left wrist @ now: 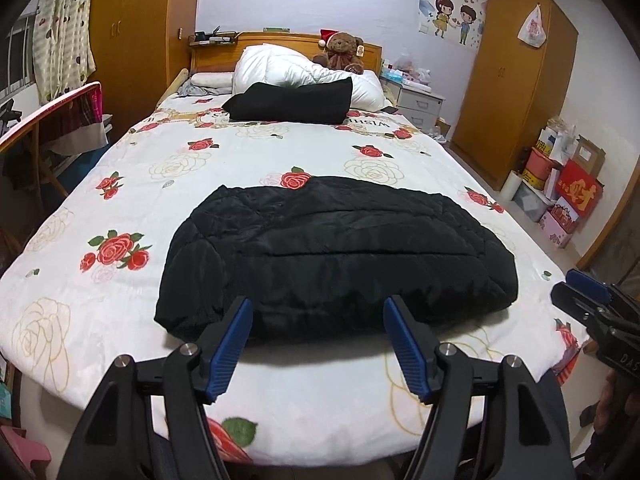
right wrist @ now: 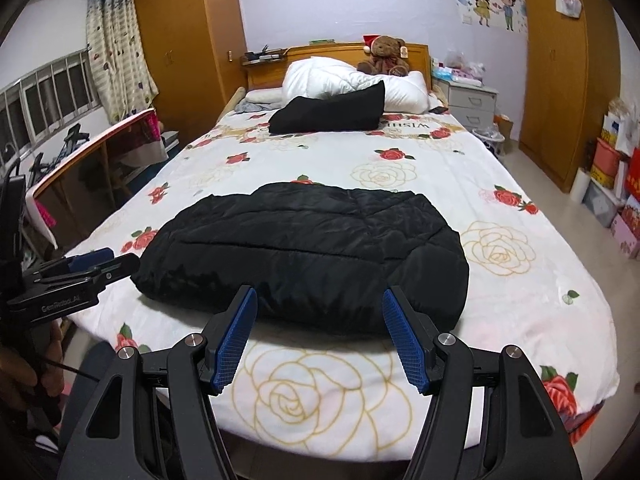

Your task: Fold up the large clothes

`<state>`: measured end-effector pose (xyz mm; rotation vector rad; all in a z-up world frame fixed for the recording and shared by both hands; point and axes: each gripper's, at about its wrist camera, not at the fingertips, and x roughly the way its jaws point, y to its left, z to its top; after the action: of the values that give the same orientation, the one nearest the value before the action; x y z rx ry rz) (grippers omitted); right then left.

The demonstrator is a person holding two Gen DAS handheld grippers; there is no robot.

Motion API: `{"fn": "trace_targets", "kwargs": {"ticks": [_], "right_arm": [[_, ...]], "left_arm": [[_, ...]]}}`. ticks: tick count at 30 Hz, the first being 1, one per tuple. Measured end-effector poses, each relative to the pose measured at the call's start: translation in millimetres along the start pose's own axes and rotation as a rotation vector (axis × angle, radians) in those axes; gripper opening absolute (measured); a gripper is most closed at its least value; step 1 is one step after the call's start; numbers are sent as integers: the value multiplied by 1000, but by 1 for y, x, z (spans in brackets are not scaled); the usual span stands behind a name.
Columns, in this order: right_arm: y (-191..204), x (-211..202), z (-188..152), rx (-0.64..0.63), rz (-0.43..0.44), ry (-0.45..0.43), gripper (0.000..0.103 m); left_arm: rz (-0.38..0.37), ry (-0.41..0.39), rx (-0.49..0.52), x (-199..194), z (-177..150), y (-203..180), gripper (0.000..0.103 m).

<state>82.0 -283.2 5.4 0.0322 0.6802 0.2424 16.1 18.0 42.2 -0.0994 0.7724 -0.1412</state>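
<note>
A black quilted jacket [left wrist: 336, 256] [right wrist: 308, 256] lies folded into a thick bundle on the flowered bedspread [left wrist: 100, 184] near the foot of the bed. My left gripper [left wrist: 318, 308] hovers over the bed's near edge, just short of the bundle, jaws open with nothing between the blue pads. My right gripper [right wrist: 320, 300] stands the same way on the jacket's right side, open and empty. Each gripper shows in the other's view: the right gripper [left wrist: 580, 292] at the right edge, the left gripper [right wrist: 92, 266] at the left edge. A second folded black garment [left wrist: 292, 102] [right wrist: 330, 114] lies near the pillows.
White duvet [left wrist: 296, 68] and a teddy bear [left wrist: 342, 50] sit at the headboard. A desk with a chair [left wrist: 52, 120] stands left of the bed. A bedside drawer unit [left wrist: 418, 104], a wooden wardrobe [left wrist: 516, 92] and stacked boxes [left wrist: 568, 200] line the right side.
</note>
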Motion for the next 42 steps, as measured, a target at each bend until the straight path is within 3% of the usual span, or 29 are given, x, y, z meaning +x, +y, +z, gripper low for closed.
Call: {"fn": "trace_targets", "kwargs": {"ticks": [4,18,42], "right_arm": [[1,9,-4,4,-5,22,66],[-6,32,-20,19,-29,97,66],[-6,38,-24,18,-23,127,66]], "left_arm": [[2,8,-4,0,-7,-2,79],[49,93,-3,28,-21,3,79],[52,99,5,30,-21,5,79]]}}
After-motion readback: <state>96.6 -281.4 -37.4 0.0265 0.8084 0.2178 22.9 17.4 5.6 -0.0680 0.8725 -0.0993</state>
